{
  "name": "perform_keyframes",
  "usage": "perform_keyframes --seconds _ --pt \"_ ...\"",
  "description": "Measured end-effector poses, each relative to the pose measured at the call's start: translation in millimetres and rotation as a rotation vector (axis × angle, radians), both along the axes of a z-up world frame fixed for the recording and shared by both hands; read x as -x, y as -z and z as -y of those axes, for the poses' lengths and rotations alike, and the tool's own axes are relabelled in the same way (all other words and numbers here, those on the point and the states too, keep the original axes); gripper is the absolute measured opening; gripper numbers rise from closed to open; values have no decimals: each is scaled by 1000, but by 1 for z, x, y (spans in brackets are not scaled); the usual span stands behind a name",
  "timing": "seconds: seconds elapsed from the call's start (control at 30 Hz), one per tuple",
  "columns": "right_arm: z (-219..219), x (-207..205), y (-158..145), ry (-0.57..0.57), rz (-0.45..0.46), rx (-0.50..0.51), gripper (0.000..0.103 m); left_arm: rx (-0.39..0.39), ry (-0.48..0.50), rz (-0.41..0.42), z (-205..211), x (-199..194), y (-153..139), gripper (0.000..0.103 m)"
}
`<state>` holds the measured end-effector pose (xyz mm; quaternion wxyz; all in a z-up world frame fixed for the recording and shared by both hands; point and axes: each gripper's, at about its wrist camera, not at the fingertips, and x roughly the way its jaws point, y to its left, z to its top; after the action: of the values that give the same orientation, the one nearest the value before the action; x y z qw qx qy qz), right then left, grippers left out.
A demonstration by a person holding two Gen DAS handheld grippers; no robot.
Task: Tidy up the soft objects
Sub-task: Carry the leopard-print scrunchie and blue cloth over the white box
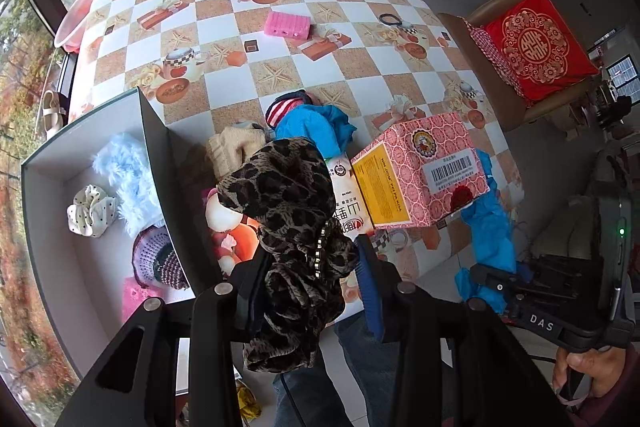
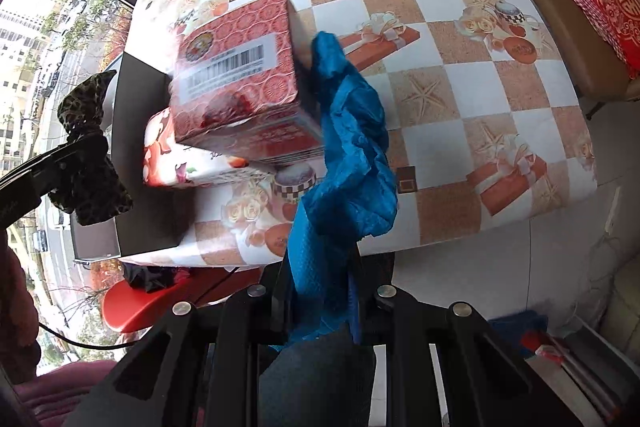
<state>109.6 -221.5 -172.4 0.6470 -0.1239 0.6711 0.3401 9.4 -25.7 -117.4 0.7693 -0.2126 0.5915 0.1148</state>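
Broadly, the table (image 1: 360,67) with its checked cloth of gift boxes and starfish fills both views, and a grey-walled box (image 1: 156,147) sits at its near left corner. Inside that box lie a pale blue fluffy piece (image 1: 128,179), a white dotted scrunchie (image 1: 91,211) and a purple knitted item (image 1: 160,259). A pink patterned carton (image 1: 432,163) rests tilted on another printed pack near the table's front edge, just right of the grey-walled box. Behind it sits a heap of a cream knit (image 1: 232,151), a striped piece (image 1: 286,109) and a blue cloth (image 1: 316,127). The left gripper (image 1: 308,267) is clamped on a leopard-print scrunchie (image 1: 288,211), held above the front edge beside the box wall. The right gripper (image 2: 320,291) pinches a blue crinkled cloth (image 2: 348,155), which hangs against the carton's side. Farther back lie a pink sponge (image 1: 287,25) and a black hair tie (image 1: 390,20).
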Motion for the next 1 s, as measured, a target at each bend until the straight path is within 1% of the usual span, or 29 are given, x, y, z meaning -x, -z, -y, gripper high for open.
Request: perform_keyframes --seconds 0.3,0.5,0.7,1.0 --pt "-23 37 -20 -98 20 -57 21 -7 -37 32 -11 29 -9 43" --pt "-43 62 -32 -190 44 -91 21 -12 -91 50 -26 51 -14 43" --pt "-75 77 -46 -281 72 -116 21 -19 -174 58 -48 76 -18 44" --pt "-131 91 -63 -420 92 -148 21 -21 -335 60 -81 121 -17 44"
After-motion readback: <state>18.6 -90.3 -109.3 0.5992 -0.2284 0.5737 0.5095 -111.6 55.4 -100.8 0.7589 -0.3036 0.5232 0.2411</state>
